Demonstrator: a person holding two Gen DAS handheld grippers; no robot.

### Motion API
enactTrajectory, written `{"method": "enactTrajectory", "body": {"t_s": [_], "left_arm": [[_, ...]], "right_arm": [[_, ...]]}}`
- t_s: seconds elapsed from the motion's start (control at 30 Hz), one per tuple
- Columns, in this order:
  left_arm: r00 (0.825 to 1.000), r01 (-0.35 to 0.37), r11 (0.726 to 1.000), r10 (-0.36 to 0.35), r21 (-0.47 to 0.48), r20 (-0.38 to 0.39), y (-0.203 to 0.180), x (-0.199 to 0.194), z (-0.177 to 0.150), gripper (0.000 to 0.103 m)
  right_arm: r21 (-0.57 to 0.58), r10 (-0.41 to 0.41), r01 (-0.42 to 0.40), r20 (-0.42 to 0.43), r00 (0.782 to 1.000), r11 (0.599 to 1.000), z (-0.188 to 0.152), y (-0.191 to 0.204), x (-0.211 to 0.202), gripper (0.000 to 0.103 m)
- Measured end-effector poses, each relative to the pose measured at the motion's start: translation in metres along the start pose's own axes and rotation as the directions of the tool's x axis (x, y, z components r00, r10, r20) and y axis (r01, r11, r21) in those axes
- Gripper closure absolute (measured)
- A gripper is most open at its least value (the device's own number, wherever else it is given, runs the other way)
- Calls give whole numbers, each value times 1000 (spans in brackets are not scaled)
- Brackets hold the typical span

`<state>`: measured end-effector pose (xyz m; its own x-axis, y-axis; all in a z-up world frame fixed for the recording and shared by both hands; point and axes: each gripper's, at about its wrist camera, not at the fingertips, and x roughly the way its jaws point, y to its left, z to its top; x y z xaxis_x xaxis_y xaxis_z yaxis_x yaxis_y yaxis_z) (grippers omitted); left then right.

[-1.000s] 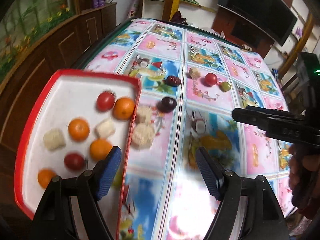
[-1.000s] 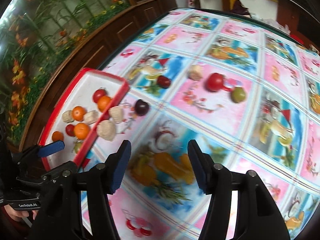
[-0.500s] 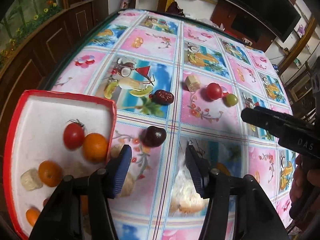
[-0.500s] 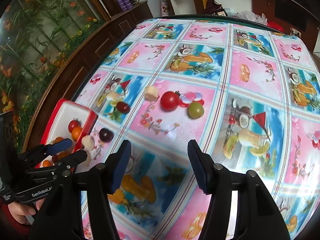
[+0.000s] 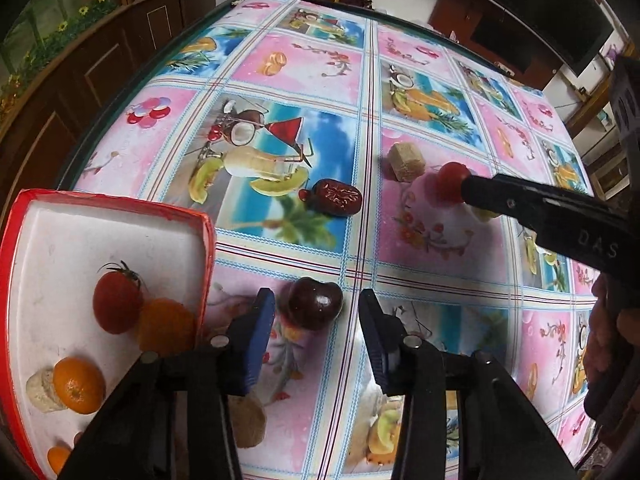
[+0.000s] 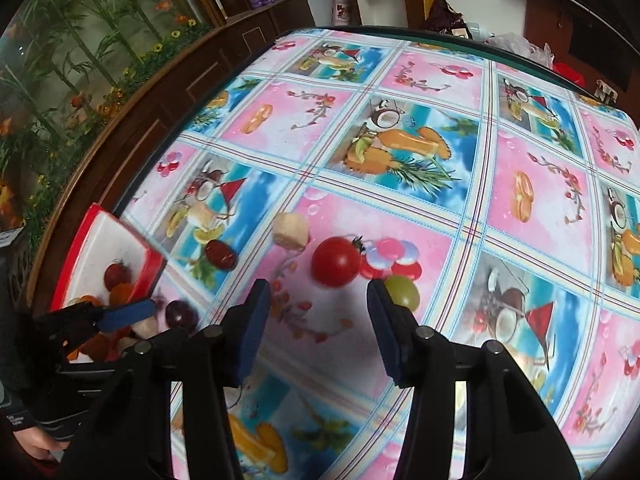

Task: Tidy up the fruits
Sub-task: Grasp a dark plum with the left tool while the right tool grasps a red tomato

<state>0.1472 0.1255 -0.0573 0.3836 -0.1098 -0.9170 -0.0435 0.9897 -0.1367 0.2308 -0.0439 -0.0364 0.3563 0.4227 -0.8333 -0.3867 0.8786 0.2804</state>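
My left gripper points steeply down. Its jaws are closing around a dark cherry that lies between the blue pads, with a small gap still showing on each side. To its left, the red-rimmed white tray holds a tomato, oranges and pale chunks. My right gripper hovers just short of a red tomato. Its jaws are closing with nothing between them. A green grape sits by its right fingertip.
A wrinkled red date and a tan cube lie on the patterned tablecloth beyond the cherry. A pale round piece rests beside the tray under my left gripper. A dark wooden cabinet runs along the table's left edge.
The left gripper has moved off the tray to the dark cherry and its jaws have narrowed. The right gripper has advanced toward the red tomato and narrowed too.
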Motion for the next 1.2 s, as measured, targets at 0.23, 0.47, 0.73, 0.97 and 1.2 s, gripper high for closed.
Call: {"method": "enactTrajectory", "body": {"t_s": [0.23,0.47,0.73,0.97,1.2], "left_arm": [[1000,-16,1000,17,15,-7,-2,8,0,67],[999,-37,999,37,23,13,-4,10,1,76],[999,-22,1000,22,21,25,-7,1,-4,76],[999,-5,1000,4,16,50,-10,-18,-14,76],[996,-10,1000,8,30,84,-15,-43,-33,76]], "right_arm": [[-46,-23,22,-33,999,999,13,2,20,52],[-115,-99,92,-55,994,989,18,8,40,68],[-128,-87,82,-38,995,988,15,13,32,68],[-144,-56,53,-18,998,988,2,27,11,68],[-153,-17,15,-10,1000,988,-22,42,-10,68]]}}
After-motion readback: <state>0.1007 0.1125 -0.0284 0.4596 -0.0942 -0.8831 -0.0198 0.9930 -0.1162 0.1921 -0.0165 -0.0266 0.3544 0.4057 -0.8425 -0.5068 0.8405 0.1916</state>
